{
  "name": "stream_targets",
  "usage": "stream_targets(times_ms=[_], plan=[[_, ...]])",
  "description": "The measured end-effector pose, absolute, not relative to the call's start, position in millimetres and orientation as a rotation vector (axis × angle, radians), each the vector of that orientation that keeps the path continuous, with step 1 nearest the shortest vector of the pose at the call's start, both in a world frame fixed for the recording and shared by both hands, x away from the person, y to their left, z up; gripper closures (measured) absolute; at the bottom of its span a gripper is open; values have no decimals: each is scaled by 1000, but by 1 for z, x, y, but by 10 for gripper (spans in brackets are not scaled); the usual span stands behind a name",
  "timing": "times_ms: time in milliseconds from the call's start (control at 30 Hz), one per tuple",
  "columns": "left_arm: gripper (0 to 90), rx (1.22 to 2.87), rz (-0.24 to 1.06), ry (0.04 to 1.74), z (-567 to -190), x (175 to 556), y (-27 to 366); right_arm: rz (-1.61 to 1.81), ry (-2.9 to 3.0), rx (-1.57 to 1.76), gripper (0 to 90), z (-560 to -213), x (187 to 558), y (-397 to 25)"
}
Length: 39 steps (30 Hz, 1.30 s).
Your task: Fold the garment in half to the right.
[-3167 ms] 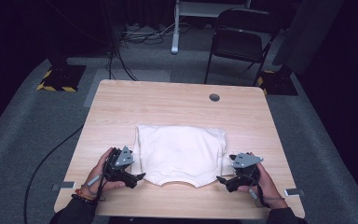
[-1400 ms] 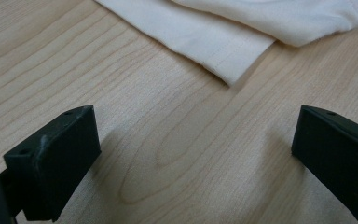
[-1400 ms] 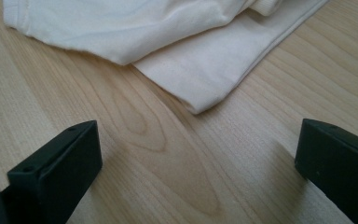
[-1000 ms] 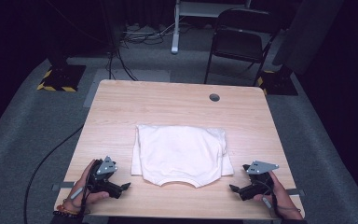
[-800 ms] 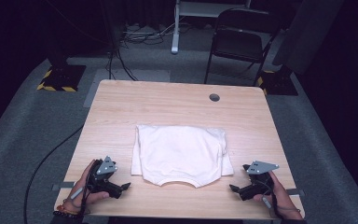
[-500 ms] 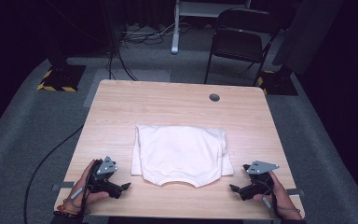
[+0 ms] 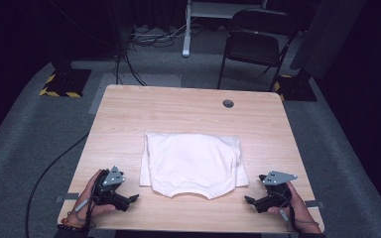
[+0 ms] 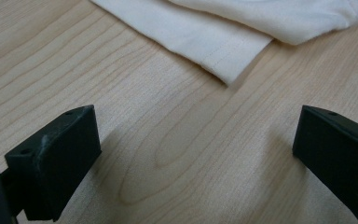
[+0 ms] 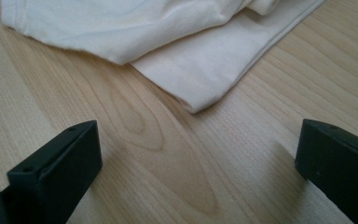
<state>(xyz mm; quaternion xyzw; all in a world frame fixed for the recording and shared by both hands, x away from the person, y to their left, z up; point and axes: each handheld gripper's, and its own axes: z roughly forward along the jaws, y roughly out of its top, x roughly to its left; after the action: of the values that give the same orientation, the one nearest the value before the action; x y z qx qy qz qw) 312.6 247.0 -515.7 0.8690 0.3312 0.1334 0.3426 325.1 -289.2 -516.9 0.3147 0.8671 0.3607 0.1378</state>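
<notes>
Tongs are held low over the near edge of the light wooden desk (image 7: 178, 109), one pair in each hand. The left tongs (image 7: 129, 201) are gripped by the person's left hand (image 7: 93, 196) and are seen with both black jaws spread wide in the left gripper view, nothing being caught between them. The right tongs (image 7: 250, 201) are gripped by the right hand (image 7: 290, 206) and are likewise spread wide, with bare wood grain between the jaws in the right gripper view. A folded white cotton T-shirt (image 7: 193, 163) is laid flat on the desk between the two pairs of tongs and a little ahead of them, its curved neckline turned towards the near edge. One hemmed corner of the garment (image 8: 223, 70) is seen just ahead of the left tongs, apart from both jaws. A folded, layered corner (image 9: 200, 93) lies just ahead of the right tongs, also untouched. Well beyond the tongs, a round cable hole (image 7: 228, 103) is set in the desk, and a dark folding chair (image 7: 255, 42) stands on the grey floor behind.
</notes>
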Motion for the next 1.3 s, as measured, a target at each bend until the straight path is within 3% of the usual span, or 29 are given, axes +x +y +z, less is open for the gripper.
stream_targets(times_ms=[1300], plan=[[40, 2209, 329, 915, -500, 338, 243, 1063, 2473, 776, 38, -498, 317, -258]])
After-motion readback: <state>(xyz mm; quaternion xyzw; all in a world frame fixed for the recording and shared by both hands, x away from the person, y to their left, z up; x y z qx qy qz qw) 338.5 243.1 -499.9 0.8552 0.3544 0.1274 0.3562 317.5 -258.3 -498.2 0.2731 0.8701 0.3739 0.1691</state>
